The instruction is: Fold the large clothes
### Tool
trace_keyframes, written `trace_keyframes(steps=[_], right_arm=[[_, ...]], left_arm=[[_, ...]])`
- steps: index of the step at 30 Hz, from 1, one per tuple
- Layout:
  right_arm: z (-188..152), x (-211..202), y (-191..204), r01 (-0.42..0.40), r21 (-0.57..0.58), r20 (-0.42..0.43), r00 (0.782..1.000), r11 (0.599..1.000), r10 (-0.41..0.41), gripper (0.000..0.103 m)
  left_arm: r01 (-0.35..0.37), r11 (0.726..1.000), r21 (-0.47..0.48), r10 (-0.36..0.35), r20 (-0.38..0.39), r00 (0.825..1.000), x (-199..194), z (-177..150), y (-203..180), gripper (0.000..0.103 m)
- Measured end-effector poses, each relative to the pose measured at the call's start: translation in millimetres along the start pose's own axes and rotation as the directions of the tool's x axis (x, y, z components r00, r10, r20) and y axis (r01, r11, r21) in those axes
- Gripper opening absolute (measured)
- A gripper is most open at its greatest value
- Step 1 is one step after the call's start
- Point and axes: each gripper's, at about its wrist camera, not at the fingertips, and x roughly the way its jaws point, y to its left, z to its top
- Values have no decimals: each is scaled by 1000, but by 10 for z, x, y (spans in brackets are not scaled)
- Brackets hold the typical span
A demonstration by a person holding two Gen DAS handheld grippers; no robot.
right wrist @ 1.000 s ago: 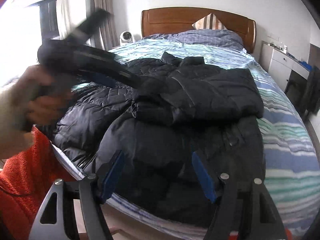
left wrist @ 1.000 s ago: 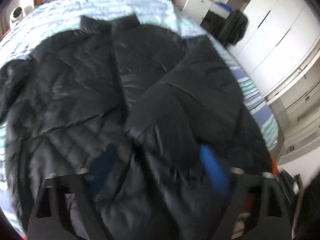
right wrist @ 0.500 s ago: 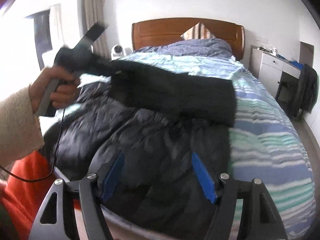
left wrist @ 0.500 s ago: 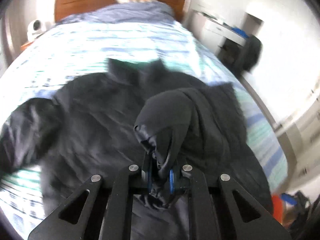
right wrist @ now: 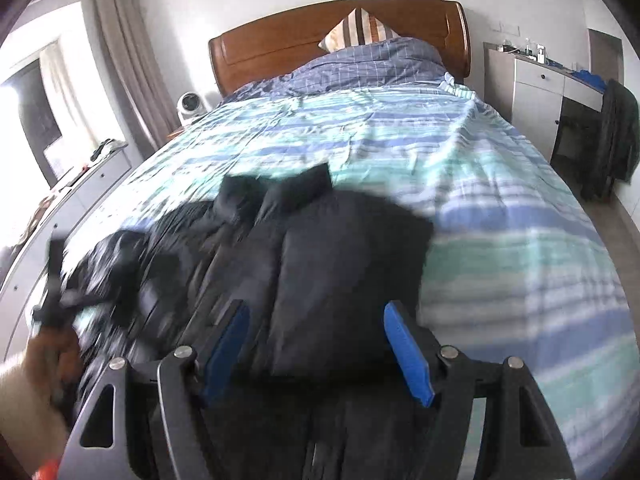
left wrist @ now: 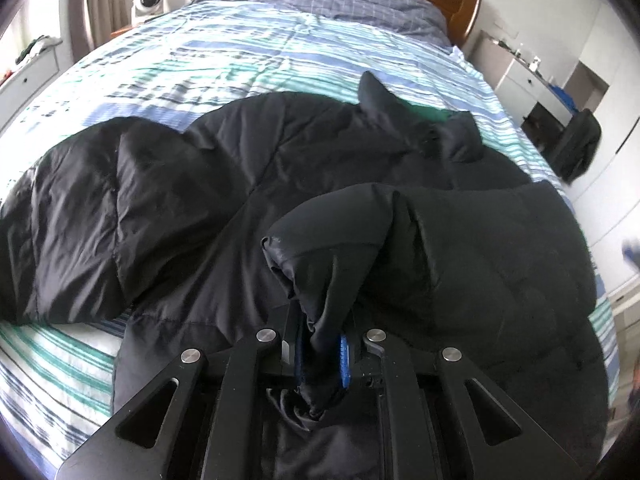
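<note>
Jacket mid-fold on the bed; left claw pinches a sleeve cuff — apparently — right claw wide, empty; next, lay the sleeve across.

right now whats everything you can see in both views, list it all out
puffer jacket: one, black, spread across the near part of the bed, one sleeve end pinched in the left jaws
bedspread: one, blue, teal and white stripes, covering the bed
duvet: one, blue check, bunched at the headboard
headboard: one, brown wood, far end
cushion: one, striped, propped on the headboard
fan: one, white, beside the bed
dark garment: one, black, hanging by the white desk
left gripper: black with blue pads, shut on the sleeve
right gripper: jaws open over the jacket, holding nothing
</note>
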Motion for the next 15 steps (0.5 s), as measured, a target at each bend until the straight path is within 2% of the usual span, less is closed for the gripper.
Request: trace_keyframes(steps=[4,6,9,15], right_arm=[[290,765,-22,35,-32,-48,998,999,-36,71],[248,1142,-36,41,-37,-116,992,998,-45,71],[14,1658,-109,31,-14,-259,965,999,-34,72],[-81,1636,-137,28,17,-273,962,999,-23,72]], left_arm=[[3,1000,-22,-3,-9,1000,107,-36,107,14],[5,1000,-26,-5,-8,1000,135,-79,136,14],[0,1000,-22,0,0,1000,171,-137,143,16],[-6,1000,-7,6,8,1000,227,-195,124,17]])
